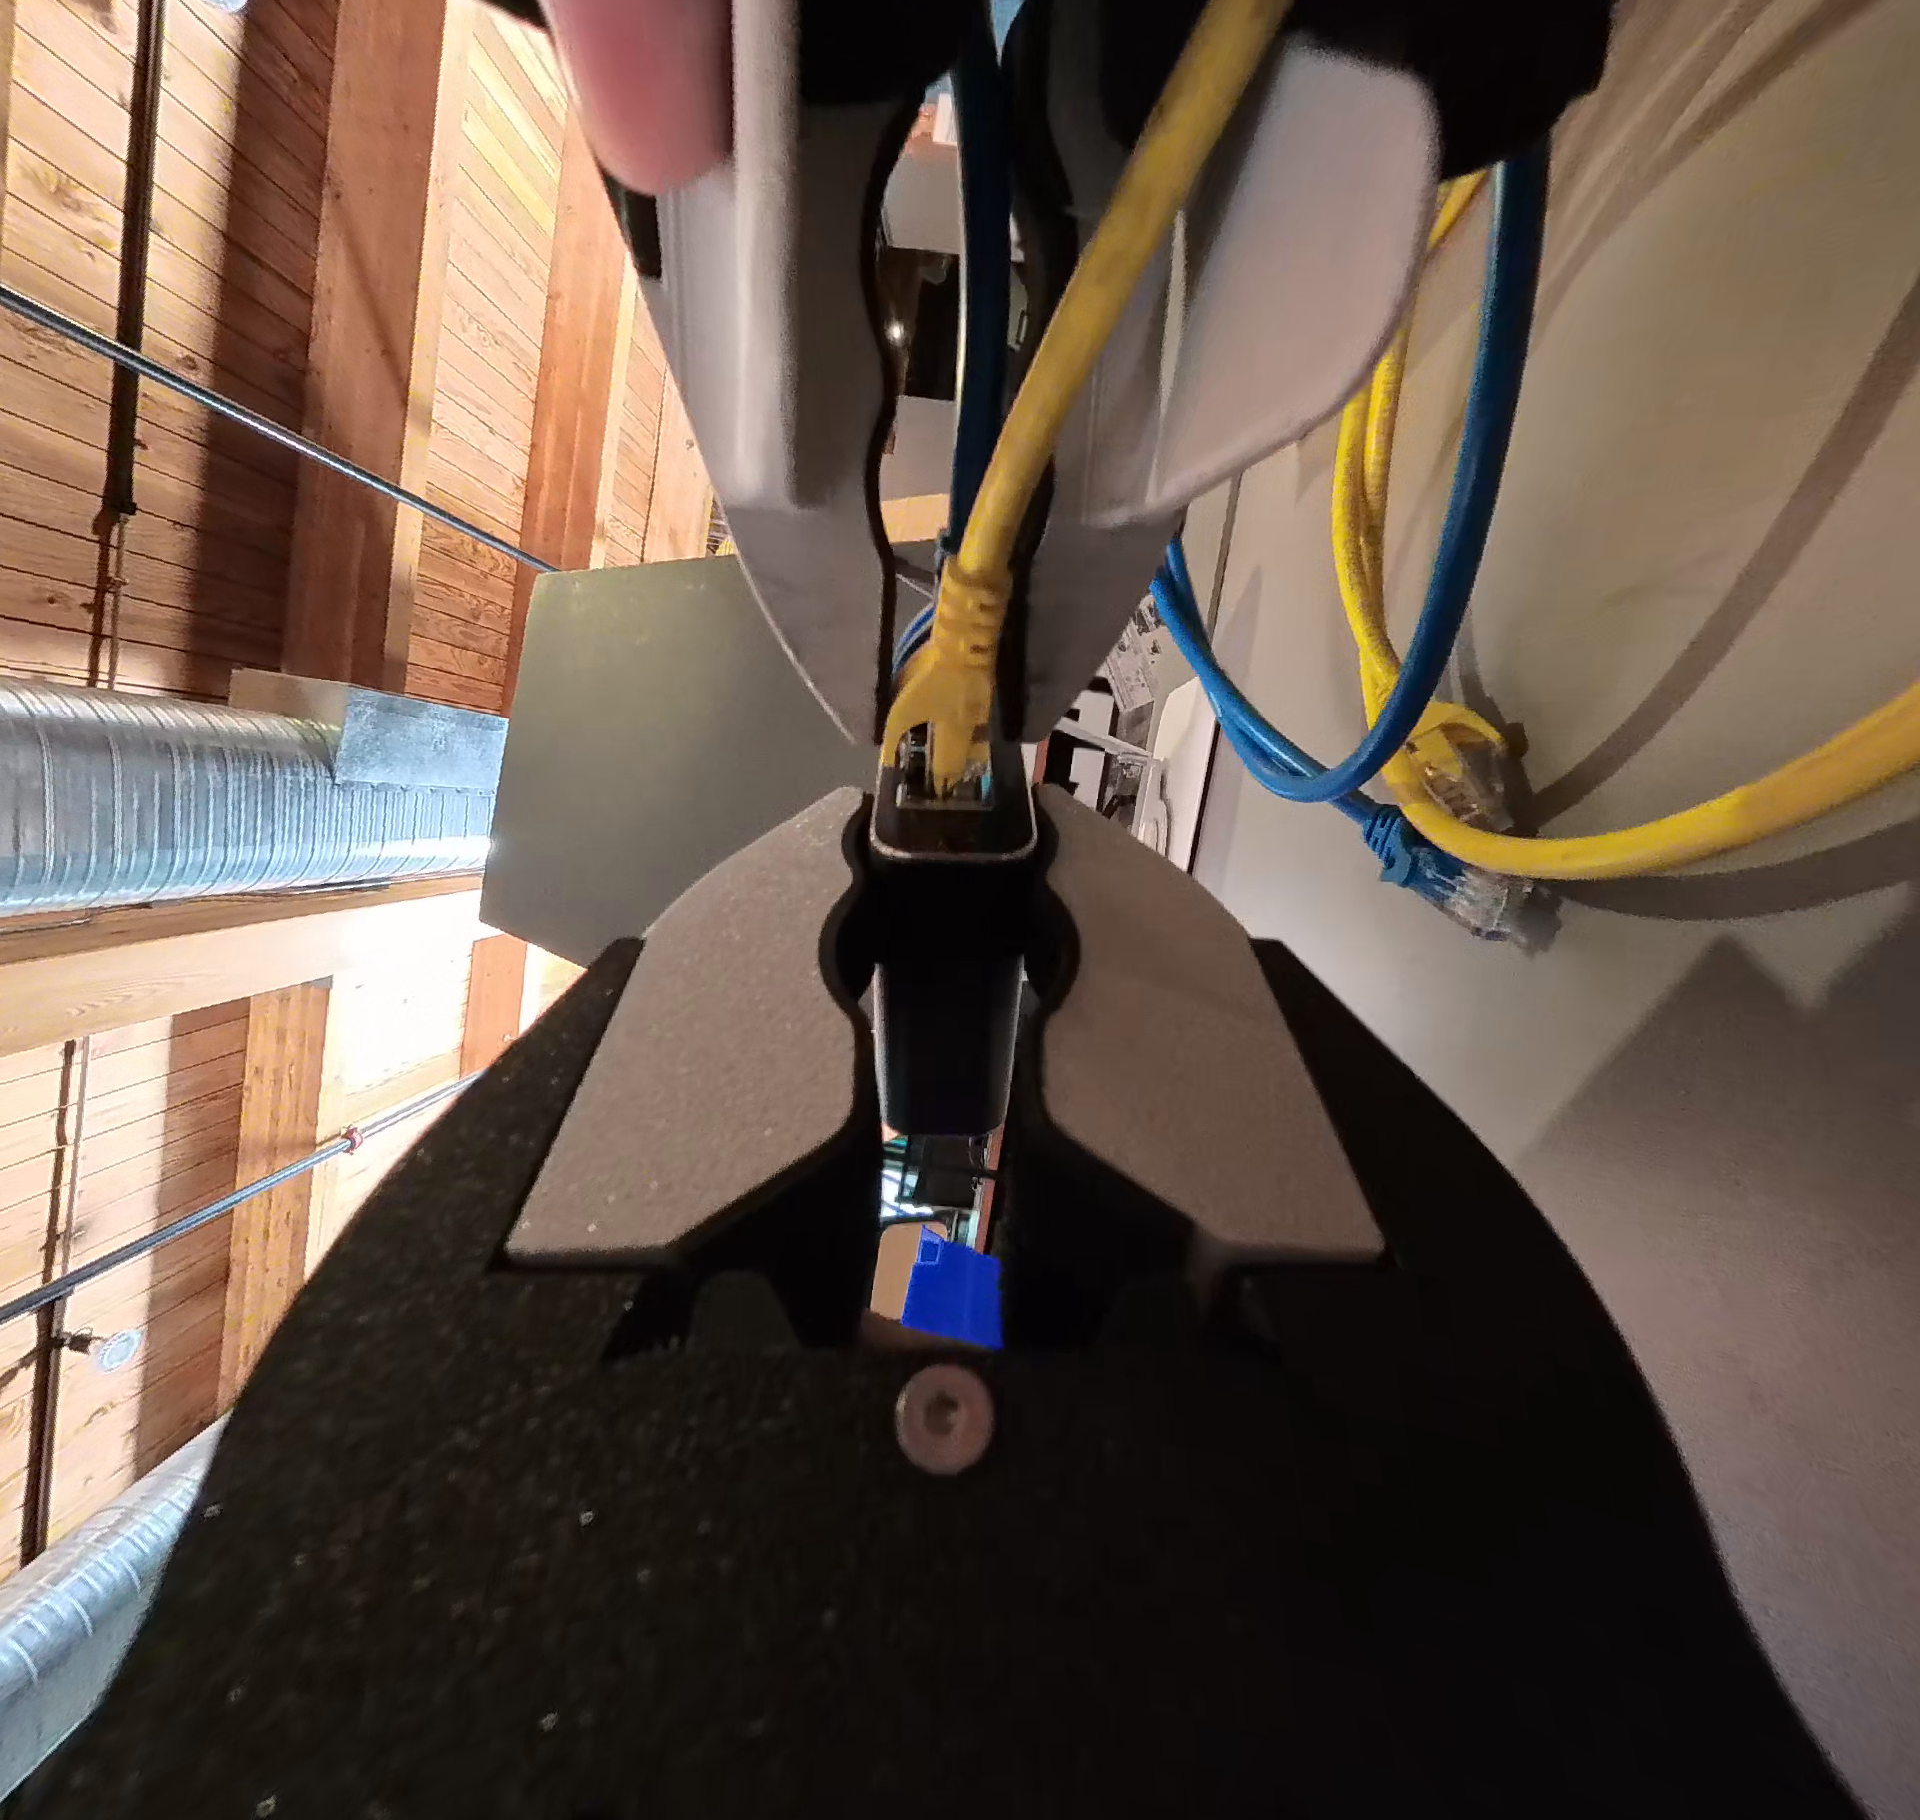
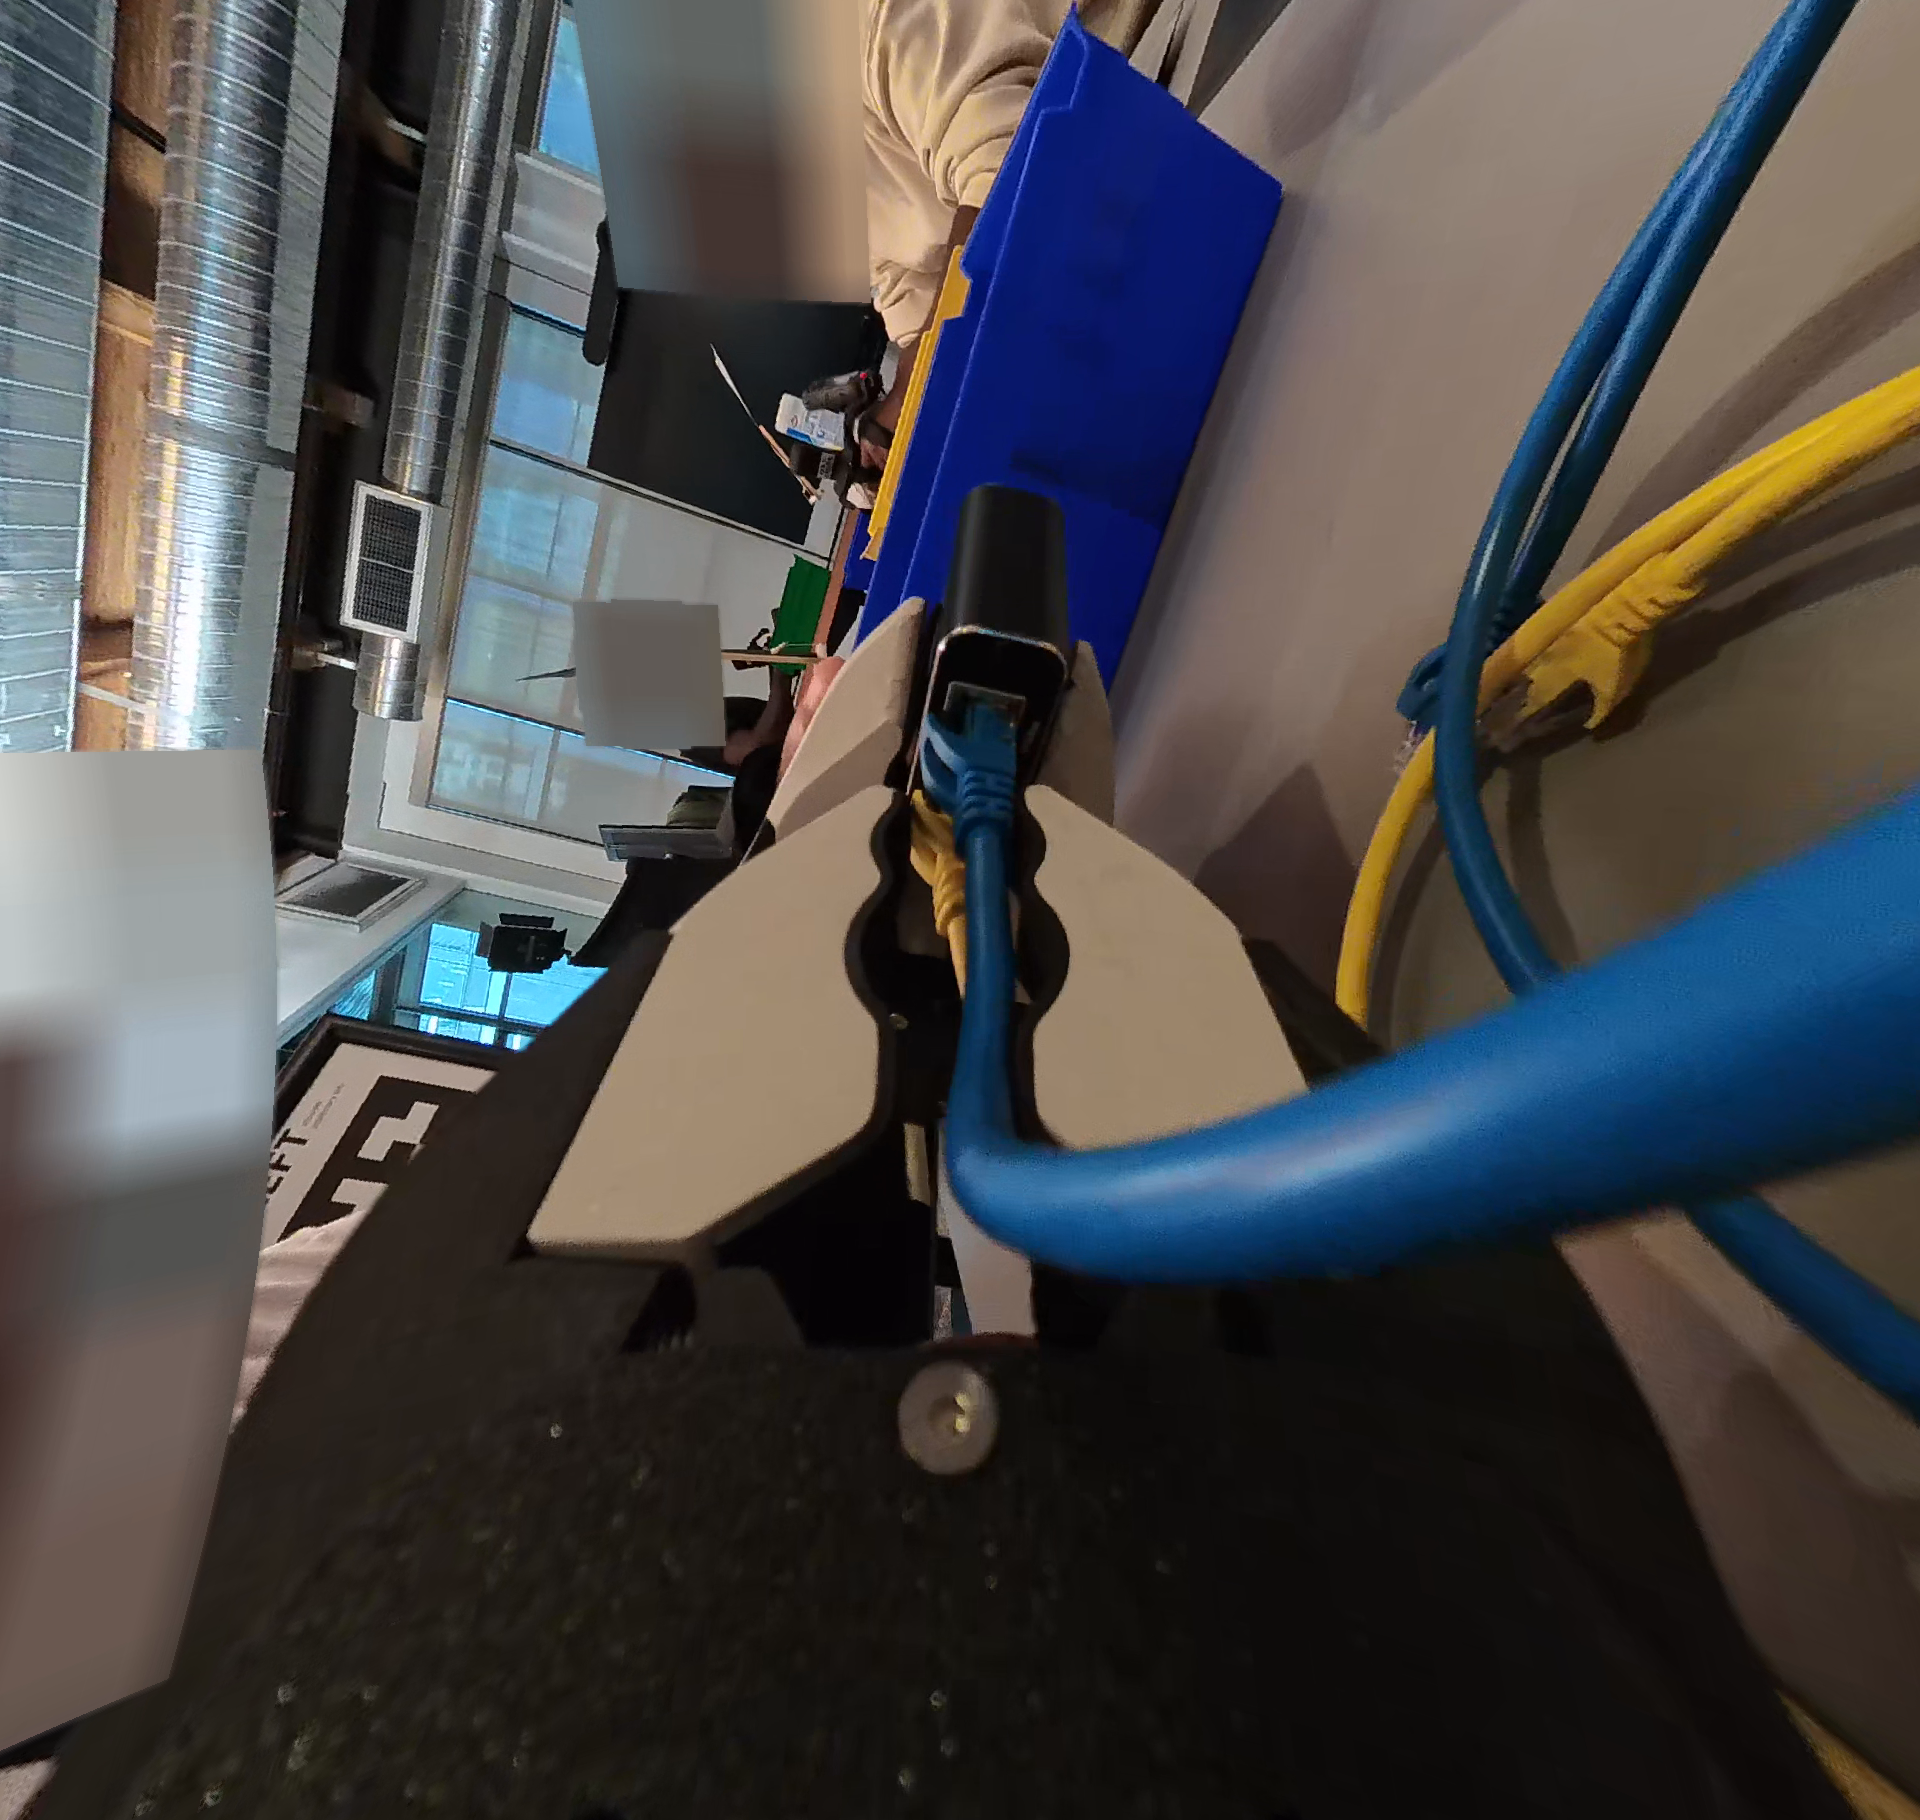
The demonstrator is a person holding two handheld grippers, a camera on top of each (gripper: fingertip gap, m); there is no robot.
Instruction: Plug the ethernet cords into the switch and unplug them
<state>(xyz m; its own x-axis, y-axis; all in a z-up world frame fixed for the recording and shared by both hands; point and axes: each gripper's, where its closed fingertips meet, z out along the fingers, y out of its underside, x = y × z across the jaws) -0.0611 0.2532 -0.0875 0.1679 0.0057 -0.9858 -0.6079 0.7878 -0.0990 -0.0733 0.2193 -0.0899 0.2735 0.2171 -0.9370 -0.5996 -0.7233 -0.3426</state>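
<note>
My left gripper [image 1: 954, 814] is shut on a small black switch [image 1: 940, 1032] and holds it off the table. The switch also shows in the right wrist view [image 2: 1003, 565], with the left gripper [image 2: 987, 705] clamped round its port end. My right gripper [image 2: 971, 804] faces it and is shut on two cord ends side by side. The blue plug [image 2: 971, 731] sits in the switch's port. The yellow plug [image 1: 940, 705] sits in the port beside it, between the right gripper's fingertips [image 1: 831, 669]. The yellow cord is mostly hidden behind the blue one in the right wrist view [image 2: 940, 871].
On the grey table [image 1: 1714, 544] lie the cords' loops and their free ends, a yellow plug [image 1: 1455, 773] and a blue plug [image 1: 1465, 892]. A blue bin [image 2: 1091, 316] stands past the switch. A person in a beige top [image 2: 966, 56] sits behind it. Both grippers' tips are close together, under 4 cm apart.
</note>
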